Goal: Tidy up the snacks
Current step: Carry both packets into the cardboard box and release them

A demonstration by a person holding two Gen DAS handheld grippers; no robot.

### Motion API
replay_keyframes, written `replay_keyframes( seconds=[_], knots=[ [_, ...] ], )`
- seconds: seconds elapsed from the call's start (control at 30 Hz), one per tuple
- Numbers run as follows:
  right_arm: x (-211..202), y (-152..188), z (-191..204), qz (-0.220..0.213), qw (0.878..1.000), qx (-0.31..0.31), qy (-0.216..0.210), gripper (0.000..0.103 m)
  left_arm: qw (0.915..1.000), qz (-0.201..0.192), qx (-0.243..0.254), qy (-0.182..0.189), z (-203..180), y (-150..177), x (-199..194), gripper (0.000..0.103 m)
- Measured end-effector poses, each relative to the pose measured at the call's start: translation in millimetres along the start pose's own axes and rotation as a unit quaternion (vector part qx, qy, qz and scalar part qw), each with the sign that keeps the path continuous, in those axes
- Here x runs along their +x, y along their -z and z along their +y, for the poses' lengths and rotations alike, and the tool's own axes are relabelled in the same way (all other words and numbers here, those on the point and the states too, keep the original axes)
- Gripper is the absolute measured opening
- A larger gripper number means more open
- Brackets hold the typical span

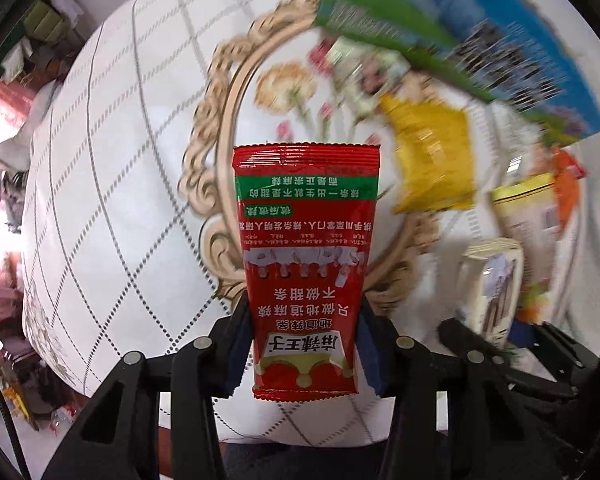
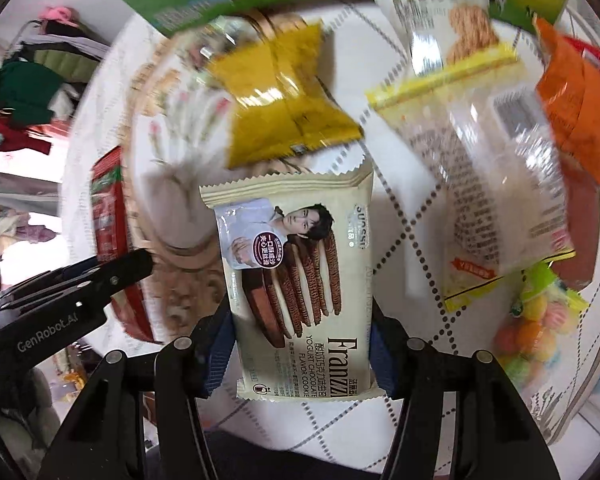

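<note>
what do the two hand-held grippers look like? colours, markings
Both match. The left hand-held gripper and right hand-held gripper have matte black angular linkage arms with round silver pins at the joints, and dark blue pads lining the insides of the fingers. In the right wrist view, the left one's black side carries white "GenRobot.AI" lettering. No cables or sleeves visible.

White quilted tablecloth (image 1: 112, 168) with floral medallion; cluttered room behind.
</note>
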State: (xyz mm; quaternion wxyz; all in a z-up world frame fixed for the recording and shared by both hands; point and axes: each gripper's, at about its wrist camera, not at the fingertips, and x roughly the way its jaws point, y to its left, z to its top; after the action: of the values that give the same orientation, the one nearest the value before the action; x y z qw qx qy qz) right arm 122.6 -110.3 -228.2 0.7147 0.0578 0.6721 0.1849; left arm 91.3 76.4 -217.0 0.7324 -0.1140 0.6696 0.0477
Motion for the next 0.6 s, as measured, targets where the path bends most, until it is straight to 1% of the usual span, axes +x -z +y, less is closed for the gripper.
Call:
replay_keyframes(
  seconds=[0.07,0.17,0.27,0.33,0.4,0.43,0.5,0.53,0.6],
  knots=[
    [-18,-2,3,-0.01,1.0,-0.004,-0.016,0.061,0.9997,-0.014,0.004,0.022,-7,-7,-22,0.044],
    [-51,-12,1,-0.03,0.999,-0.003,-0.042,0.061,0.9974,-0.036,0.01,0.062,-23,-26,-58,0.044],
    [-92,-31,-7,-0.058,0.996,0.005,-0.065,0.061,0.9929,-0.062,0.03,0.098,-43,-60,-95,0.044],
    [-121,-50,-17,-0.08,0.994,0.009,-0.069,0.061,0.9897,-0.076,0.048,0.111,-61,-86,-114,0.044],
    [-149,-74,-26,-0.111,0.991,0.017,-0.072,0.061,0.9874,-0.09,0.063,0.114,-79,-112,-124,0.044],
    [-161,-86,-32,-0.125,0.99,0.019,-0.069,0.061,0.9867,-0.095,0.073,0.11,-88,-128,-128,0.044],
    [-184,-119,-46,-0.153,0.986,0.024,-0.054,0.061,0.9862,-0.103,0.085,0.098,-104,-159,-126,0.044],
    [-190,-133,-51,-0.164,0.985,0.027,-0.045,0.061,0.9865,-0.103,0.089,0.092,-109,-176,-124,0.044],
    [-198,-173,-67,-0.181,0.982,0.037,-0.023,0.061,0.9884,-0.095,0.088,0.079,-116,-212,-112,0.044]
  ],
)
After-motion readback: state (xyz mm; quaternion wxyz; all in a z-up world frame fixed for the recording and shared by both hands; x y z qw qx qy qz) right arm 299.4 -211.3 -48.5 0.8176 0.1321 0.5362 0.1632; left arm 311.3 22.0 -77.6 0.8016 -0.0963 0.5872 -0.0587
